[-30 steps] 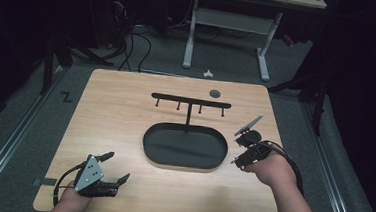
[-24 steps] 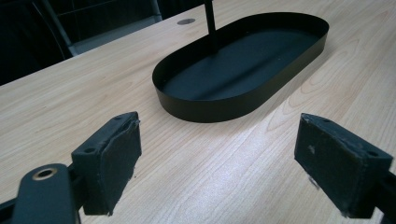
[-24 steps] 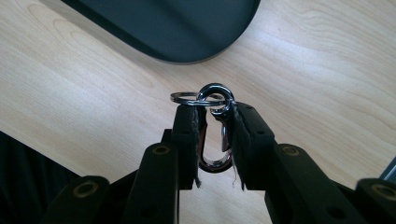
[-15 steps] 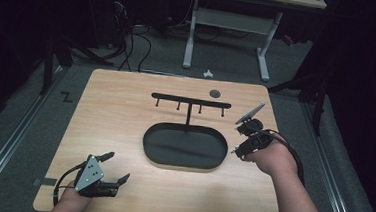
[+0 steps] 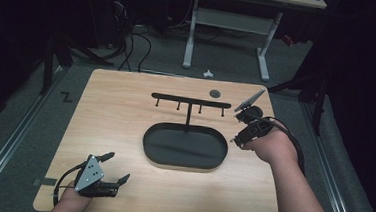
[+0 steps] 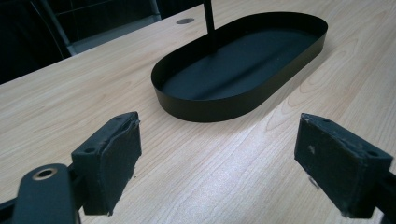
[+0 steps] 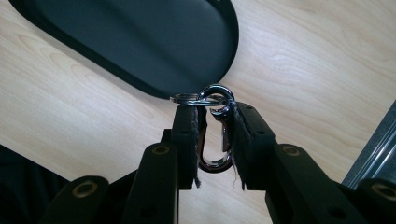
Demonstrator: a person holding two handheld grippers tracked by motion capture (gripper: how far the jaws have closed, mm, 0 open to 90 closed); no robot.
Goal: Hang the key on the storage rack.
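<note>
- Right gripper (image 7: 214, 140): jaws drawn narrow, pinching a silver carabiner clip (image 7: 215, 133) between the pads. Clip stands lengthwise in the jaws; its rounded top and a small key ring (image 7: 186, 98) poke out past the fingertips.
- In the high view the right gripper (image 5: 242, 132) sits just off the right end of the black oval tray (image 5: 185, 147), held by the right hand (image 5: 272, 146), apart from the tray rim. Its grey plate (image 5: 249, 100) tilts up behind it; cable (image 5: 293, 143) loops round the wrist.
- From the right gripper view, the tray (image 7: 140, 42) lies just ahead of the jaw tips, its curved end directly beyond the clip; cannot tell whether the clip is above the rim or short of it.
- Left gripper (image 6: 219, 154): jaws spread wide, nothing between the pads, bare wooden table (image 6: 210, 186) beneath.
- Tray (image 6: 243, 65) lies ahead of the left gripper, slightly right of its centre line, well apart from the jaws; nothing lying in it.
- High view: left gripper (image 5: 113, 173) near the front left corner of the table (image 5: 115, 111), left hand (image 5: 71, 200) at the edge.
- A thin post rises from the tray's far side to a black crossbar with hooks (image 5: 190, 101), beyond both grippers.
- Small dark disc (image 5: 215, 93) on the table beyond the bar, ahead of the right gripper.
</note>
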